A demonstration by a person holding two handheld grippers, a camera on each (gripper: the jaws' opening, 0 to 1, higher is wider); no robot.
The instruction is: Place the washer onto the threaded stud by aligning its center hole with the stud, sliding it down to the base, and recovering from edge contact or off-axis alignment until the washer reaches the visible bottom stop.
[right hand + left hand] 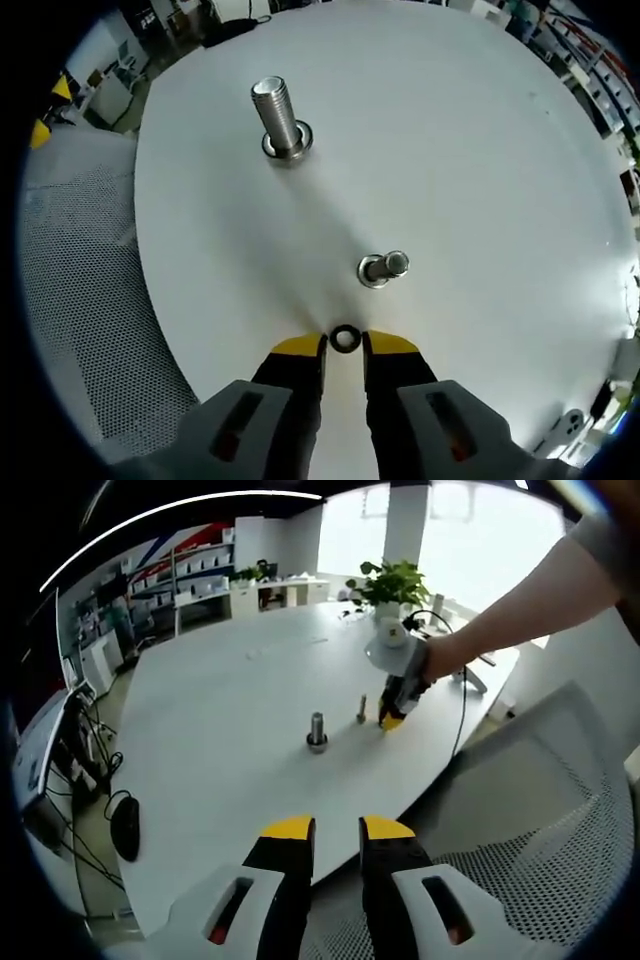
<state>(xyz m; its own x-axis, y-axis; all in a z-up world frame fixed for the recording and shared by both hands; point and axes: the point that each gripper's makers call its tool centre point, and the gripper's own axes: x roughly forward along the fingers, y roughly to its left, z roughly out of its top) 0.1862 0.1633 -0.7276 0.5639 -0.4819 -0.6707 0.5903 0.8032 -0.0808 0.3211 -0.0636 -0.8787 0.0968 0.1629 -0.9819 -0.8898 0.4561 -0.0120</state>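
Note:
My right gripper (344,343) is down at the white table (480,150), its yellow tips closed against both sides of a small dark washer (344,339) that lies flat on the surface. Just beyond the tips stands a small threaded stud (383,267); a taller, thicker threaded stud (280,118) with a ring at its base stands farther off to the left. In the left gripper view, my left gripper (337,830) hovers off the table's near edge, open and holding nothing. That view has the right gripper (392,720) held by a hand, touching the table beside the small stud (362,709) and the tall stud (317,730).
A white mesh chair (540,810) sits at the table's near edge, also seen as the mesh chair (80,280). A potted plant (390,590) stands at the table's far side. A cable (462,680) trails from the right gripper. Shelves and desks line the room behind.

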